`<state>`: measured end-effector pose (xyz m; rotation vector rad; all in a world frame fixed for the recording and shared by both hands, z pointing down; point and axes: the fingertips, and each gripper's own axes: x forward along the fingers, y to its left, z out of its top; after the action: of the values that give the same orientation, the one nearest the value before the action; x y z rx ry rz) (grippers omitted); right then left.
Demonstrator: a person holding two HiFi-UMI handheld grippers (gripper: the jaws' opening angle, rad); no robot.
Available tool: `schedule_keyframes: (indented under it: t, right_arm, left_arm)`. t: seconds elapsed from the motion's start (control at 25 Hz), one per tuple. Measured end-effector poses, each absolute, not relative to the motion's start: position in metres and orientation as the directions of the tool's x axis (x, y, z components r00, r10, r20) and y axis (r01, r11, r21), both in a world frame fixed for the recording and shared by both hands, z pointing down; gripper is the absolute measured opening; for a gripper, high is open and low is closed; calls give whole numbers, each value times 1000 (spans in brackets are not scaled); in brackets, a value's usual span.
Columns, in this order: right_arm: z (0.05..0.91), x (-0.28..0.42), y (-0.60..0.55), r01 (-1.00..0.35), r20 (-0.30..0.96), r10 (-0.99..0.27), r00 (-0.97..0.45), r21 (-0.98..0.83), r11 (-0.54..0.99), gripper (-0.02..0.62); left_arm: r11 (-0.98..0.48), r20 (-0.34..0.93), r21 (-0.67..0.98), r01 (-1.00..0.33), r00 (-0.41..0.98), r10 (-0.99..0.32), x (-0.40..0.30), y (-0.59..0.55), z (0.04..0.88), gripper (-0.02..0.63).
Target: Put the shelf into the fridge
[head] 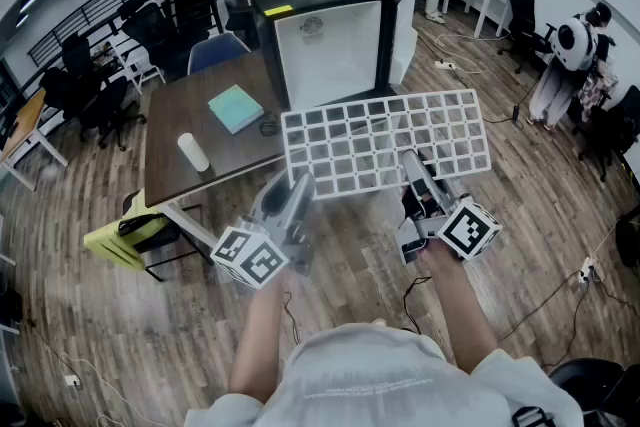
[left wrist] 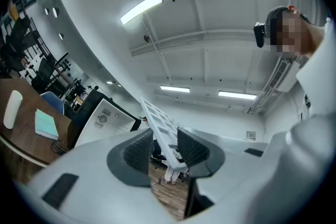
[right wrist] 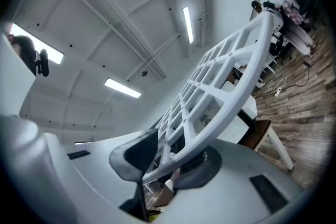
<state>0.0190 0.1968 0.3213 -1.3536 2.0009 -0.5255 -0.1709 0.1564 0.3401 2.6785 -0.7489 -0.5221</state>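
A white grid shelf [head: 385, 140] hangs in the air in front of a small black-and-white fridge [head: 330, 45], whose door stands open to the right. My right gripper [head: 412, 165] is shut on the shelf's near edge, right of its middle. In the right gripper view the shelf [right wrist: 226, 86] runs between the pads of the right gripper [right wrist: 168, 157]. My left gripper [head: 297, 190] is at the shelf's near left corner. In the left gripper view the shelf [left wrist: 160, 126] leans on one pad of the left gripper [left wrist: 164, 150], with a gap to the other, so that gripper is open.
The fridge stands on a brown table [head: 190, 115] with a teal book [head: 236, 107] and a white cylinder [head: 193, 152]. A yellow-green chair [head: 125, 235] sits at the table's near left corner. Cables lie on the wooden floor [head: 560, 215]. Desks, chairs and people fill the back.
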Motion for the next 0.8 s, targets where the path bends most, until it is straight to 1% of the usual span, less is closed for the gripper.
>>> schedule_keyframes:
  t: [0.48, 0.8]
  right_arm:
    - [340, 42, 195, -691, -273, -923, -270, -613, 383, 101]
    - [362, 72, 190, -682, -247, -904, -347, -595, 425, 109]
  left_arm:
    - [-783, -224, 411, -467, 780, -584, -151, 162, 360, 127]
    - [-742, -186, 436, -510, 755, -629, -122, 165, 381, 127]
